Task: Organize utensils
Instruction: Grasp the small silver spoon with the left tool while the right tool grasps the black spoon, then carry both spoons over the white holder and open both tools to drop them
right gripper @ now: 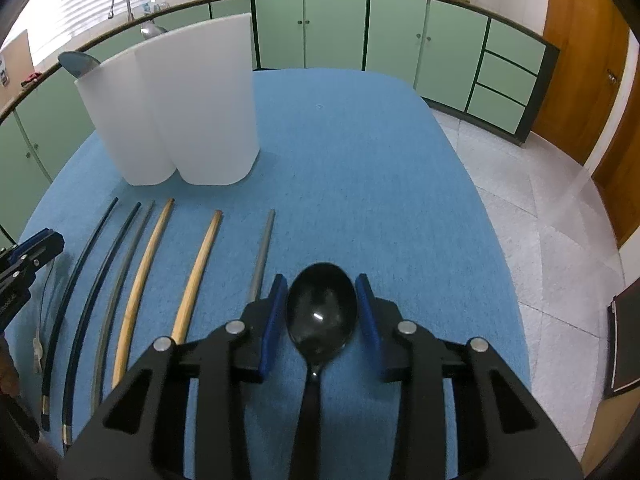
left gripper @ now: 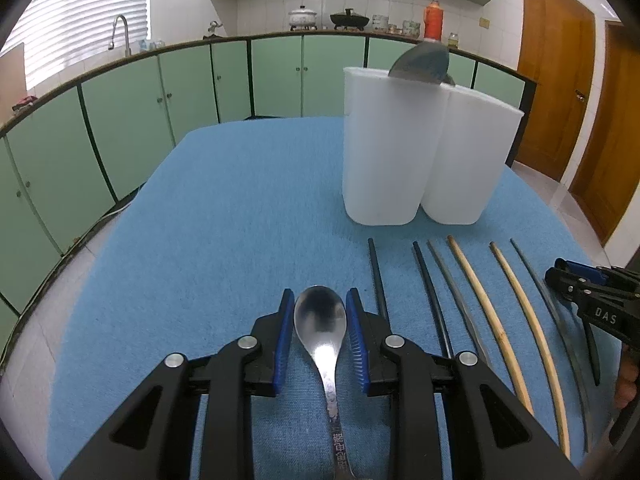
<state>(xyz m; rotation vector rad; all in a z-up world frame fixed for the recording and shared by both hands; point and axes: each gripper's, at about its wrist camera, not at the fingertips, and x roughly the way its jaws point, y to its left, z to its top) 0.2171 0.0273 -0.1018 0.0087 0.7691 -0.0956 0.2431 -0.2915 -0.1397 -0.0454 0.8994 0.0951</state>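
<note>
My left gripper is open, its jaws on either side of a steel spoon that lies on the blue cloth. My right gripper is open, its jaws on either side of a black spoon lying on the cloth. A white two-compartment utensil holder stands ahead, also in the right wrist view, with a spoon bowl sticking out of it. Several chopsticks, black, grey and wooden, lie in a row between the grippers.
The right gripper's side shows at the right edge of the left wrist view. The table's far and side edges drop off to a tiled floor. Green kitchen cabinets run behind.
</note>
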